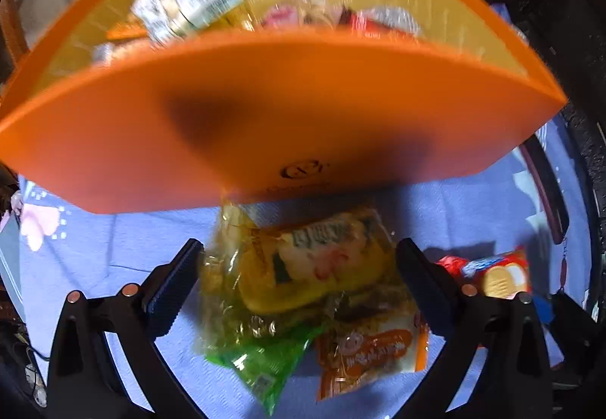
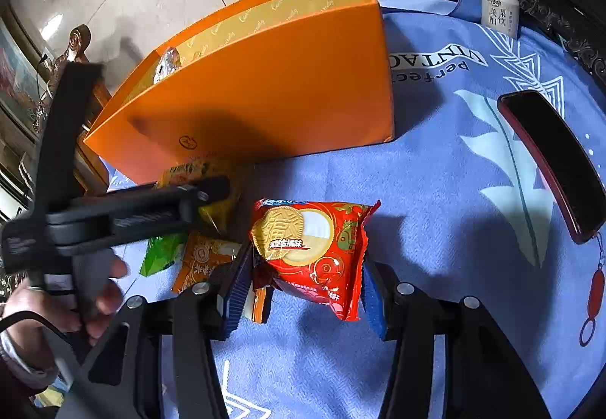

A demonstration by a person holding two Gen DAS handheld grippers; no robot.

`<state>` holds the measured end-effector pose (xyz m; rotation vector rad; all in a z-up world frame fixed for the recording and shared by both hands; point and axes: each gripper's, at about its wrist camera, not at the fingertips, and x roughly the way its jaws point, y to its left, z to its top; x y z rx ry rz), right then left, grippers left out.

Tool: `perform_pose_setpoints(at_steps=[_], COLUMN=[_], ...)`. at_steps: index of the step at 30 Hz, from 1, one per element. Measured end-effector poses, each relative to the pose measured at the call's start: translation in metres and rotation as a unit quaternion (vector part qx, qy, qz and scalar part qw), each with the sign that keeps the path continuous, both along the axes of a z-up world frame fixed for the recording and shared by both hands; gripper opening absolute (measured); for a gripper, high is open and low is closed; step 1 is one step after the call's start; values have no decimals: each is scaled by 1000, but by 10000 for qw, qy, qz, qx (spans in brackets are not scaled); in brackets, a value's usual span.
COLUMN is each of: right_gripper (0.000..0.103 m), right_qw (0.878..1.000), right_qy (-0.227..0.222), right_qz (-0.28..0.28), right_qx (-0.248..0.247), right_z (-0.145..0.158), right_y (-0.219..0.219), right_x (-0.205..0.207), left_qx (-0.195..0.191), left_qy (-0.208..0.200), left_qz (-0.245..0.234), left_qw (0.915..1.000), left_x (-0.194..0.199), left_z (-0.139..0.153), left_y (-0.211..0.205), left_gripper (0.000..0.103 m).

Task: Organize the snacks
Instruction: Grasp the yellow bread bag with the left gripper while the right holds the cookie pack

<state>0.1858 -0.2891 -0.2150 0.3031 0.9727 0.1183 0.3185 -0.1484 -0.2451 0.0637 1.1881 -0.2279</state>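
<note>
Snacks: a red biscuit packet (image 2: 310,252) sits pinched between the pads of the right tool (image 2: 303,290), just above the blue cloth (image 2: 435,229). Yellow packet (image 1: 303,264) lies between the spread fingers of the left tool (image 1: 299,286), untouched, its print blurred. Green packet (image 1: 265,366) and orange packet (image 1: 375,354) are partly covered. Orange box (image 1: 265,116) holds blurred wrappers, contents unreadable.

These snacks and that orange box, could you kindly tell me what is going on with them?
A person is sorting snacks into the orange box on a blue cloth. The right hand-held gripper is shut on a red biscuit pack. The left hand-held gripper is open around a yellow pack beside the box. Green and orange packs lie loose; several snacks are already inside.
</note>
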Motion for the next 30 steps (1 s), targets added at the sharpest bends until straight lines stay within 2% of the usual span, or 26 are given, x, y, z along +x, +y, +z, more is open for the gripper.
perform_pose_setpoints(at_steps=[3, 5, 7, 9, 17, 30], right_gripper=[52, 52, 52, 52, 52, 52], right_qw=[10000, 10000, 10000, 10000, 9999, 9996], right_qy=[-4, 5, 69, 66, -147, -256], right_qz=[-35, -42, -40, -55, -5, -86], right_qx=[32, 26, 46, 44, -27, -82], right_z=[-1, -2, -5, -6, 4, 13], right_y=[-3, -4, -4, -4, -2, -2], right_x=[2, 2, 3, 3, 0, -6], left_qx=[-35, -37, -17, -63, -367, -612], left_qy=[19, -11, -67, -118, -297, -404], left_qz=[-23, -58, -158, -331, -374, -333], left_qw=[10000, 10000, 9999, 9994, 9982, 9968], left_x=[2, 2, 0, -2, -12, -18], left_z=[-9, -11, -11, -9, 7, 16], left_y=[-3, -5, -9, -13, -9, 5], left_gripper=[99, 95, 75, 64, 47, 42])
